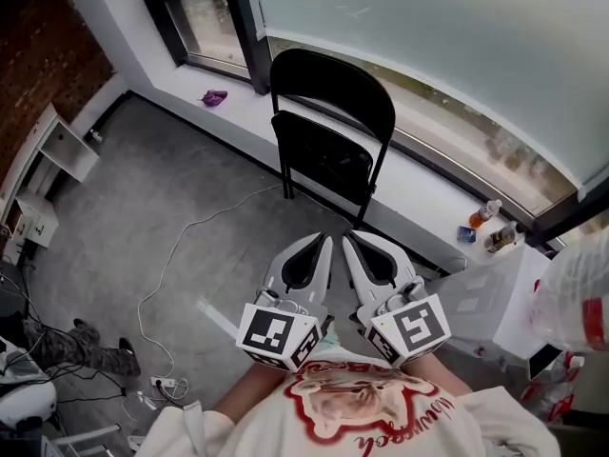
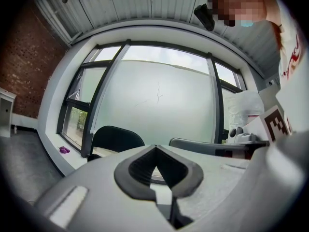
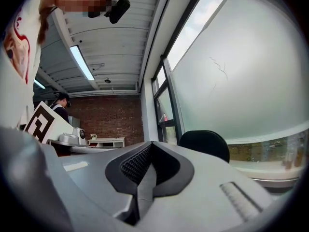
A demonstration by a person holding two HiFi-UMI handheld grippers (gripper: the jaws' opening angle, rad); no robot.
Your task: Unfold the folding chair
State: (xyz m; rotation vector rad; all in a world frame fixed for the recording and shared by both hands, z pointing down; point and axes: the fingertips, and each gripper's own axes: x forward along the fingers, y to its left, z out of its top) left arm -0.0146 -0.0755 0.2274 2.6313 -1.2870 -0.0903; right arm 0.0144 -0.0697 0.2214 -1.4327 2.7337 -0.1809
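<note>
Right gripper (image 3: 151,146) closed, chair (image 3: 205,144) beyond.

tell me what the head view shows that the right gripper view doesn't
Only the head view: the white cable on the grey floor, plus a purple item and bottles on the sill. Only the right gripper view: the ceiling light and a person far off. Both: the black folding chair in front of the frosted window.
</note>
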